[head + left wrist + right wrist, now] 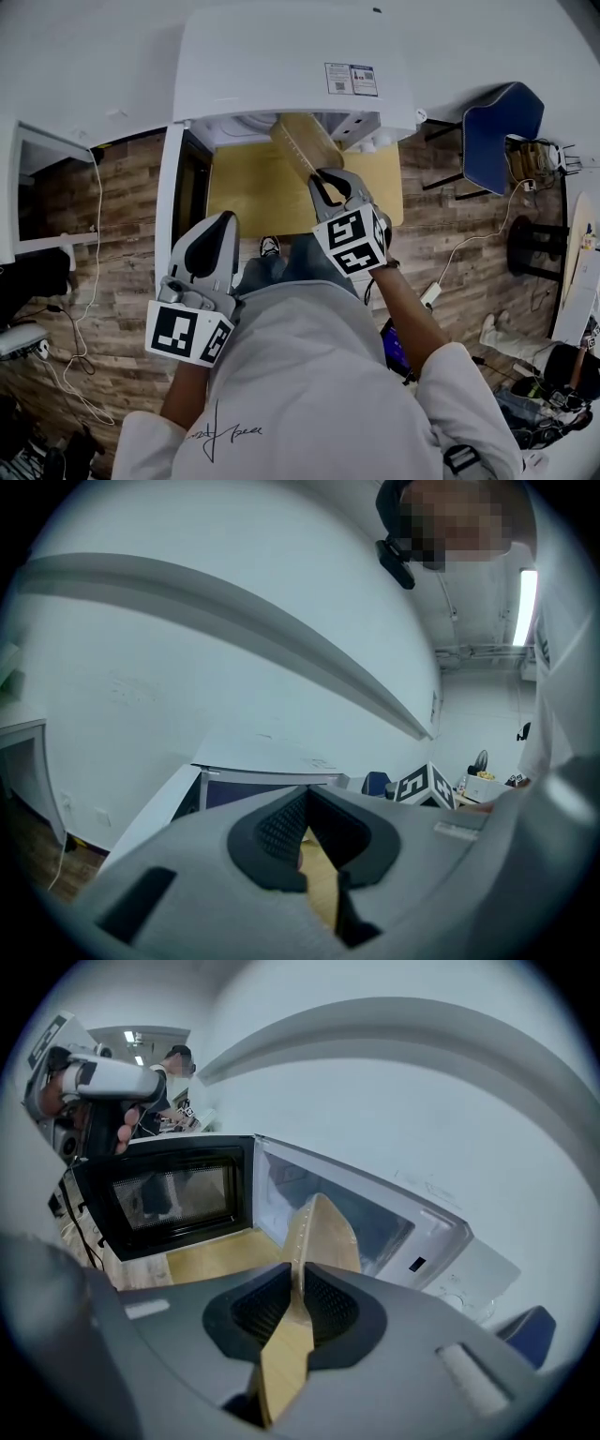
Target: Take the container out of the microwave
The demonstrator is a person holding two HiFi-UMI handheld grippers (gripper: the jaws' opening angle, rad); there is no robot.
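Note:
The white microwave (281,66) stands on a yellow wooden table (253,192) with its door (172,211) swung open to the left. A tan paper container (305,141) sits tilted at the mouth of the microwave. My right gripper (319,174) is shut on its near rim. In the right gripper view the container (323,1237) runs edge-on between the pads (258,1312), with the open cavity (375,1222) behind it. My left gripper (225,221) hangs by the door, tips together and holding nothing. In the left gripper view only a sliver of table shows behind the left gripper (307,803).
A blue chair (502,127) stands right of the table. A white cabinet (33,192) is on the left. Cables (80,309) trail over the wooden floor. The dark door window (173,1194) faces the right gripper view.

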